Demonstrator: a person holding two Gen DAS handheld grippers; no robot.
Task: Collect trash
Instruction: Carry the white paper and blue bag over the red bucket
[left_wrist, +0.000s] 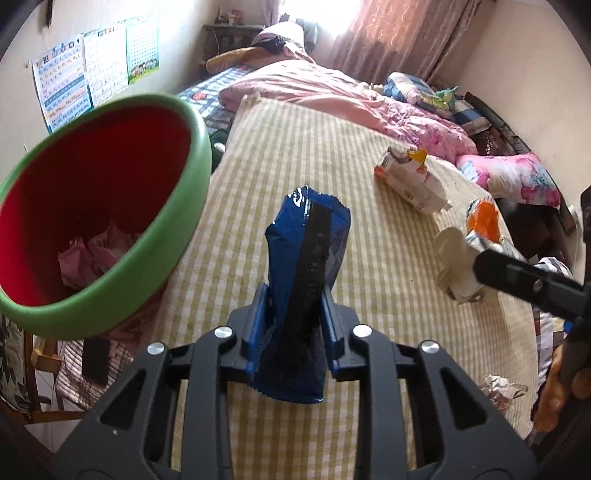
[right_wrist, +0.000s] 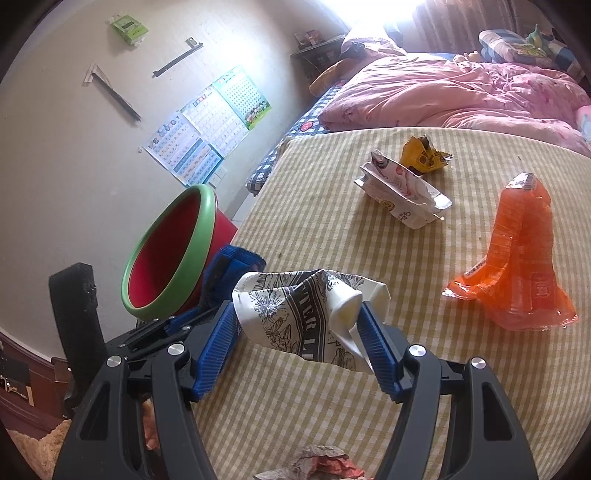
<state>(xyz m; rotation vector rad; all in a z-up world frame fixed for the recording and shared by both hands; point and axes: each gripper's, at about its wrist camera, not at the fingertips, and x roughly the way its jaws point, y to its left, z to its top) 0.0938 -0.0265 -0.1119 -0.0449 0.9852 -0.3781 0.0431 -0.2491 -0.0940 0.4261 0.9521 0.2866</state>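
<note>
The left gripper (left_wrist: 295, 317) pinches a blue wrapper (left_wrist: 306, 258) just right of the red bin (left_wrist: 110, 206). The right gripper (right_wrist: 299, 332) clamps a white wrapper (right_wrist: 306, 306) (printed "TTER LI") above the checked bed (right_wrist: 332, 406).

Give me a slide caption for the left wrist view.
Left gripper holds a blue wrapper beside the red bin, above the checked bedspread.

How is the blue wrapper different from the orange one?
The blue wrapper is dark blue and pinched in the left gripper, off the bed; the orange wrapper is bright, see-through orange. It stands alone on the striped bed cover, nothing touching it. Both are crinkly empty snack packets.
</note>
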